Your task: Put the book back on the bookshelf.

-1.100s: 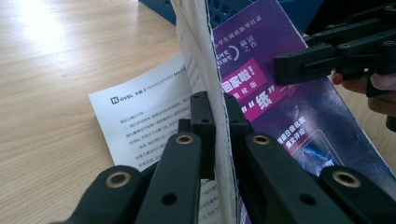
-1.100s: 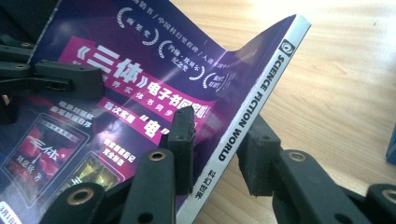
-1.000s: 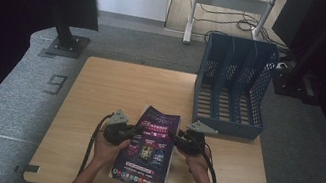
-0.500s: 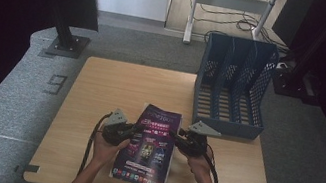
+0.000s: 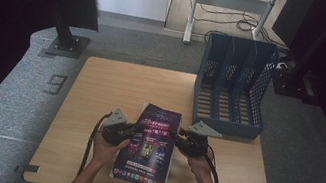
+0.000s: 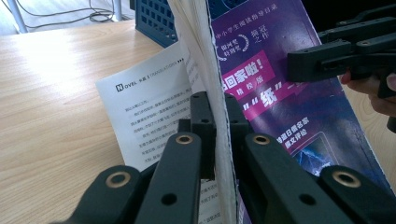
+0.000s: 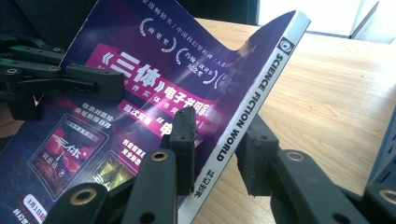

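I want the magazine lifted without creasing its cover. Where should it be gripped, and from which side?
Best by its two long edges, from opposite sides. The magazine lies flat and floppy; the left gripper pinches the open page edge, and the right gripper straddles the stiff spine. The spine likely bears load best.

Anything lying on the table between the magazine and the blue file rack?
No. In the high view the stretch between the magazine and the file rack is bare wooden table.
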`<state>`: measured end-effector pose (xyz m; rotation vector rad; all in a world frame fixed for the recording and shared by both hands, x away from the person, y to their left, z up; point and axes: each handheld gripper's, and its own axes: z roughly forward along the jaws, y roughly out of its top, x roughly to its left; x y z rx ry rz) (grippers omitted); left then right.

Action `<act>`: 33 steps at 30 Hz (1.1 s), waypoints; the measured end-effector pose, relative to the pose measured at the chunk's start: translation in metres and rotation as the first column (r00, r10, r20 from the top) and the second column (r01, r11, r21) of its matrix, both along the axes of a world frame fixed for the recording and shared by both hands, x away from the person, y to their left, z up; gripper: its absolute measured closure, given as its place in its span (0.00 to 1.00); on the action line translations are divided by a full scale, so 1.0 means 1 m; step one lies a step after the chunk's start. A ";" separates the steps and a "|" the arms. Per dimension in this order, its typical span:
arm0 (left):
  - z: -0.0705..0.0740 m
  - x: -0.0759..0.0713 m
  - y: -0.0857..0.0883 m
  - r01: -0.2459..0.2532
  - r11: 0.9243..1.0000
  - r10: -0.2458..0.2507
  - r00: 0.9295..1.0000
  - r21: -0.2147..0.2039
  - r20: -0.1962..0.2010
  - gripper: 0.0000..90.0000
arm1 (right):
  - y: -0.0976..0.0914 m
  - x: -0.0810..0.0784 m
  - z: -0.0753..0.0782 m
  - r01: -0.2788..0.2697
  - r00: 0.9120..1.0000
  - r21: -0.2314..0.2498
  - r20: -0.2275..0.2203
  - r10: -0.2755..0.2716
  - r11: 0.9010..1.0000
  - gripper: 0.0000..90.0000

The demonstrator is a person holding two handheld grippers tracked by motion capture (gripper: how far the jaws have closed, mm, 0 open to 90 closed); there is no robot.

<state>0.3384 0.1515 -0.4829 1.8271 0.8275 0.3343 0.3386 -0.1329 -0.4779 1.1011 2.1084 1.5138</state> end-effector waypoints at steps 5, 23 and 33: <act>0.001 -0.001 0.000 0.001 1.000 0.000 1.000 -0.002 0.008 0.97 | -0.001 0.000 0.000 -0.002 1.000 0.002 0.005 0.002 1.000 0.77; 0.011 -0.006 -0.005 0.006 1.000 -0.006 0.999 -0.015 0.051 0.97 | -0.007 -0.006 0.013 0.002 0.999 0.030 0.055 -0.003 1.000 0.79; 0.020 -0.003 -0.003 0.025 1.000 -0.024 0.997 -0.015 0.075 0.97 | -0.009 -0.008 0.020 -0.002 0.994 0.041 0.105 -0.002 0.999 0.80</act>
